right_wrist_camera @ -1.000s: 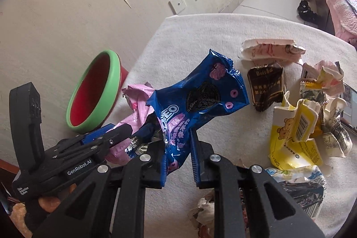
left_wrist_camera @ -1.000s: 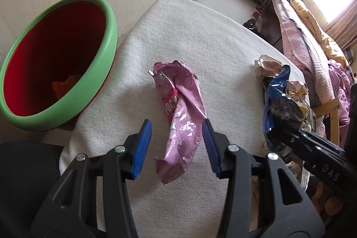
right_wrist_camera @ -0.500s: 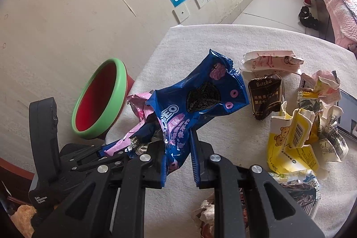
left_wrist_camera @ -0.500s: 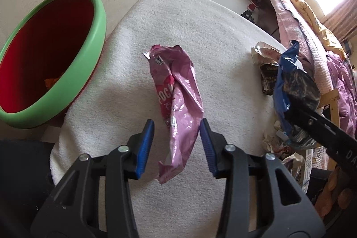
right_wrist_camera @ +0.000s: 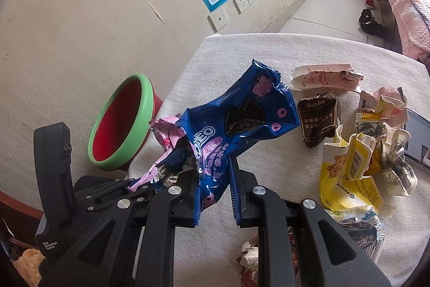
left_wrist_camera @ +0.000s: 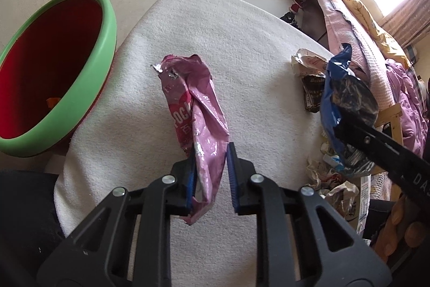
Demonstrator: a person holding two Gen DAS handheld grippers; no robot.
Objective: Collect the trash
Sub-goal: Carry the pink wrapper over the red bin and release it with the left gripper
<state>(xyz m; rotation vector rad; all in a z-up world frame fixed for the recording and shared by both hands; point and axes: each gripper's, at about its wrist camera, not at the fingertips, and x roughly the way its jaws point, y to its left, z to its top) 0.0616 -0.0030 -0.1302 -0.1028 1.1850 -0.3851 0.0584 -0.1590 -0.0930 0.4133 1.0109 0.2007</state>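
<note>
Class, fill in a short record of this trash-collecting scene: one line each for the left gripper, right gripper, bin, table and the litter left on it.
left gripper: jaws closing around pink wrapper
right gripper: shut on blue Oreo wrapper
bin: green rim, red inside, beside the table
table: white cloth cover
litter left: dark sachet, yellow carton, crumpled papers

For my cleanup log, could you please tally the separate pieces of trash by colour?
Pink wrapper: 1, between the closing jaws of the left gripper
Blue wrapper: 1, gripped by the right gripper
Dark brown packet: 1
White-and-pink wrapper: 1
Total: 4; the yellow-and-white heap is too tangled to count.
</note>
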